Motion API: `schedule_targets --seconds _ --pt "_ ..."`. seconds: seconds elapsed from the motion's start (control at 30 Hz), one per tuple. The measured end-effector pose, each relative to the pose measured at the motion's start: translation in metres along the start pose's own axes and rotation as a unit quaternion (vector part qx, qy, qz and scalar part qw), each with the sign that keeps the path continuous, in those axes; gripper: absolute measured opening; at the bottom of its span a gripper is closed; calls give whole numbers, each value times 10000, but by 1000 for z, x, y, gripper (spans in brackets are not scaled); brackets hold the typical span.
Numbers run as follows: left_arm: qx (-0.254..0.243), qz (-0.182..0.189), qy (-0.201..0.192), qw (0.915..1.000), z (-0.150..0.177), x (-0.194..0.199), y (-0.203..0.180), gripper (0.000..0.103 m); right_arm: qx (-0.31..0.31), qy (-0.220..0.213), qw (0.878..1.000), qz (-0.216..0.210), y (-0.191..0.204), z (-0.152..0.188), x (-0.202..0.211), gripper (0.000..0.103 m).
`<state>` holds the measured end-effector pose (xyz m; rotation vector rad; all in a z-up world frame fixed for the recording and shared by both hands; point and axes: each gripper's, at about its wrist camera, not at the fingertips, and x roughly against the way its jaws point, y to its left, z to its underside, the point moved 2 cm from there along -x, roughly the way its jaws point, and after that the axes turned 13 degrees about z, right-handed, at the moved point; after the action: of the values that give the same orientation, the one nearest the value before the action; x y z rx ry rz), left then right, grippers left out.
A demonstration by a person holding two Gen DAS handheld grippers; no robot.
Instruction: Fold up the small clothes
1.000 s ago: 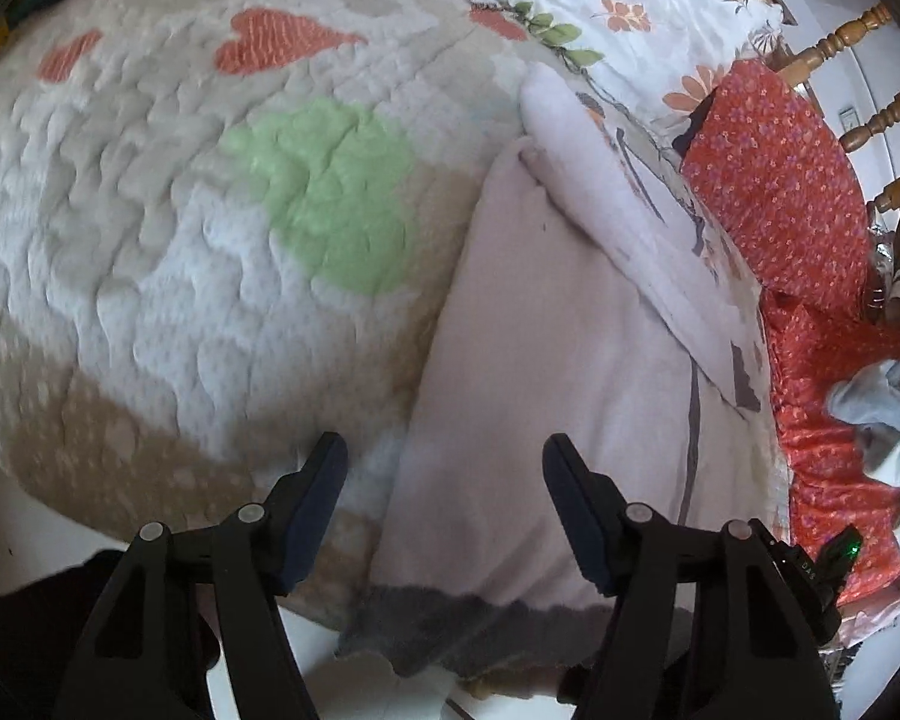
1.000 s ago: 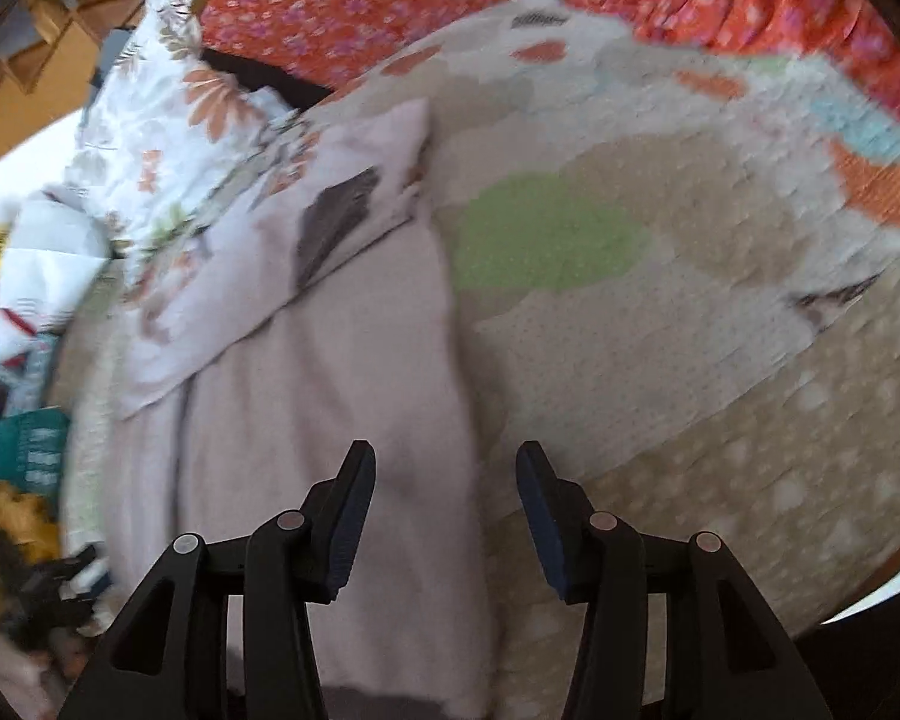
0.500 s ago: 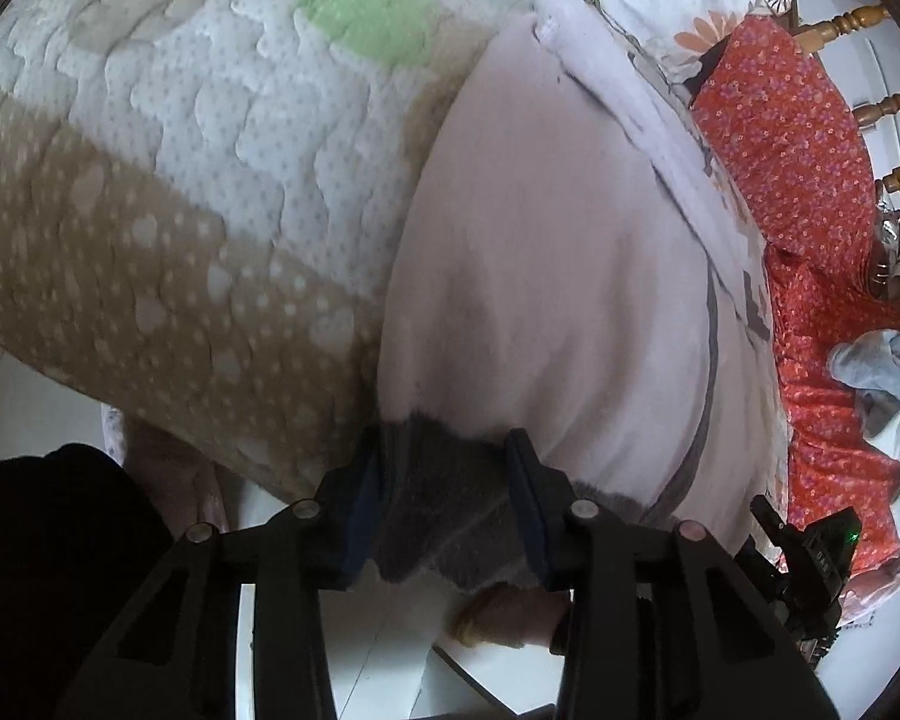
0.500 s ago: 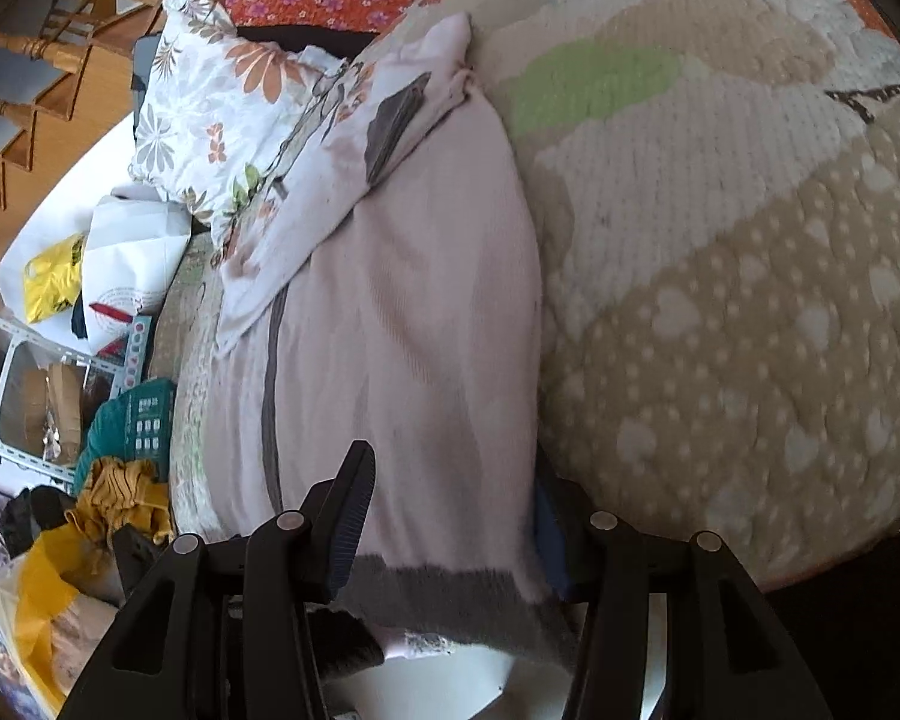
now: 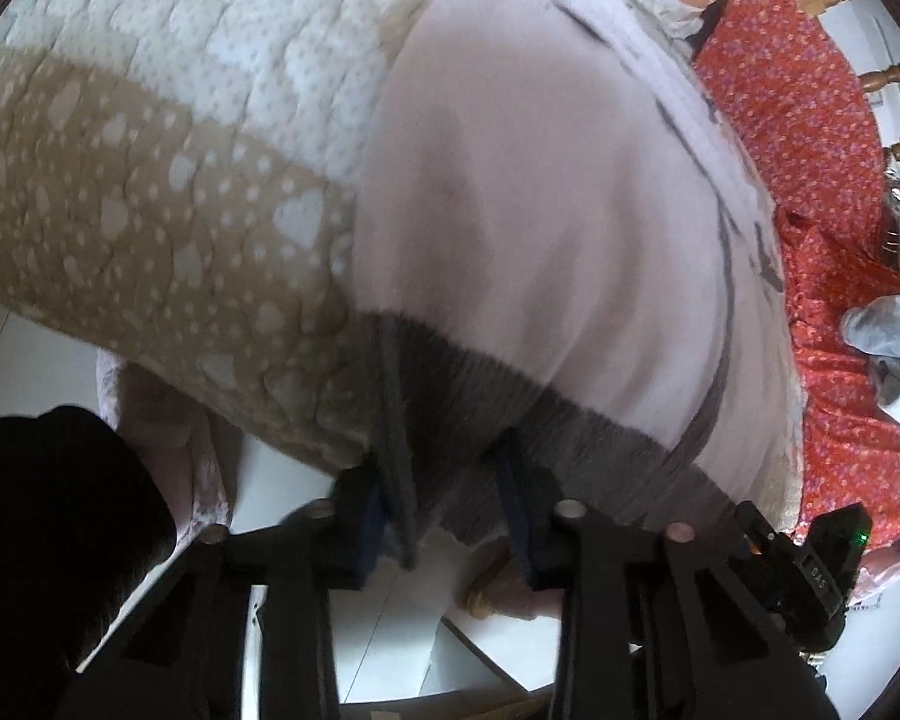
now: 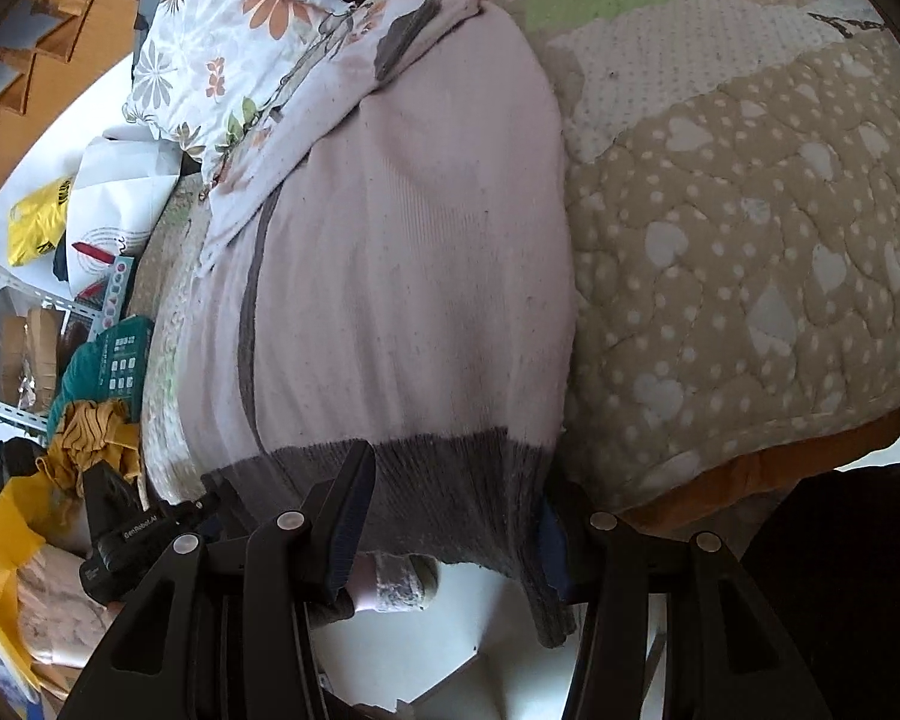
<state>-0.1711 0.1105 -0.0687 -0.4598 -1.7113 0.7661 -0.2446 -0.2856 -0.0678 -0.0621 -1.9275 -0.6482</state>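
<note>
A pale pink knit sweater point(image 5: 540, 192) with a grey ribbed hem point(image 5: 468, 414) lies along the quilted bed, its hem hanging over the near edge. It also shows in the right wrist view point(image 6: 402, 252). My left gripper point(image 5: 444, 516) straddles the hem's left corner, jaws narrowed with grey fabric between them. My right gripper point(image 6: 456, 516) straddles the hem's right part point(image 6: 450, 480), jaws still wide apart, the fabric draped between them. The left gripper body point(image 6: 126, 534) shows at the lower left of the right wrist view.
The heart-patterned quilt point(image 5: 150, 180) covers the bed point(image 6: 750, 240). A floral pillow point(image 6: 222, 48) and red floral cloth point(image 5: 810, 138) lie beyond the sweater. Clutter and a yellow bag point(image 6: 6, 528) sit beside the bed. White floor point(image 5: 390, 618) lies below the hem.
Both grippers have dropped to the bed's near edge and moved onto the grey hem. The left jaws have narrowed from wide open onto the hem.
</note>
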Motion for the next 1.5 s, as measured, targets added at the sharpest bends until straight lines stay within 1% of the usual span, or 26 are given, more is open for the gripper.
schedule_targets --seconds 0.03,0.07,0.1,0.13,0.17,0.33,0.43,0.5,0.57,0.6,0.67,0.73,0.8,0.87,0.93,1.07,1.13,1.17,1.2,1.27,1.3,1.33,1.37,1.4,1.43,1.5 --pt "36 -36 -16 10000 1 1 2 15 32 -15 10000 69 1 0 0 49" --pt "75 -29 -35 10000 2 2 4 13 75 -35 9998 169 4 1 0 44" --pt "131 29 -85 9999 2 6 5 10 125 -42 9996 267 5 2 -1 34" --pt "155 52 -130 9998 3 9 6 10 162 -8 9994 320 7 3 -2 18" --pt "174 76 -201 9996 3 14 6 10 170 36 9994 284 8 4 -3 11" --pt "95 387 -605 9974 -3 46 -11 9 210 -61 9997 -145 18 -5 19 11" --pt "-14 631 -815 9947 -23 63 -30 9 304 -238 9985 -396 33 -25 39 11" --pt "-146 740 -954 9926 -46 69 -46 9 417 -431 9968 -537 50 -51 54 11" --pt "-262 836 -1127 9898 -79 71 -63 9 505 -597 9953 -574 63 -73 63 11" --pt "-311 854 -1194 9887 -93 68 -69 9 505 -597 9953 -574 63 -73 63 11" --pt "-403 826 -1320 9870 -127 59 -81 9 557 -820 9934 -574 81 -109 69 11" --pt "-394 827 -1328 9869 -162 42 -89 9 637 -1032 9915 -462 92 -135 70 11" --pt "-276 849 -1314 9873 -193 22 -93 9 549 -1169 9911 -308 101 -170 60 11" --pt "-200 844 -1270 9881 -224 1 -97 9 386 -1160 9921 -278 102 -198 46 11" --pt "-134 806 -1241 9889 -245 -16 -98 9 268 -1125 9932 -159 105 -223 28 11" --pt "-95 659 -1211 9904 -280 -49 -98 9 186 -900 9956 190 108 -267 -17 11" --pt "-82 654 -1188 9907 -293 -63 -96 10 82 -710 9973 159 103 -283 -37 11" --pt "-66 640 -1235 9903 -299 -66 -95 10 -33 -605 9981 106 98 -291 -47 14" --pt "-46 640 -1319 9892 -302 -67 -94 11 -245 -490 9985 40 91 -299 -57 14" --pt "-9 753 -1540 9852 -311 -67 -93 30 -697 -355 9966 -246 77 -312 -69 14" --pt "7 768 -1678 9828 -315 -64 -93 49 -854 -348 9951 -353 71 -319 -73 16" --pt "20 743 -1779 9812 -318 -62 -92 60 -1020 -415 9930 -432 63 -327 -76 21" --pt "34 705 -1918 9789 -320 -59 -91 62 -1146 -473 9914 -414 57 -333 -77 24" --pt "36 713 -1986 9775 -321 -56 -91 63 -1301 -530 9891 -432 51 -339 -78 30" --pt "22 738 -1964 9777 -323 -55 -91 64 -1471 -585 9860 -529 44 -345 -78 39" --pt "-23 670 -1865 9802 -324 -54 -93 64 -1643 -745 9826 -451 37 -357 -74 51"
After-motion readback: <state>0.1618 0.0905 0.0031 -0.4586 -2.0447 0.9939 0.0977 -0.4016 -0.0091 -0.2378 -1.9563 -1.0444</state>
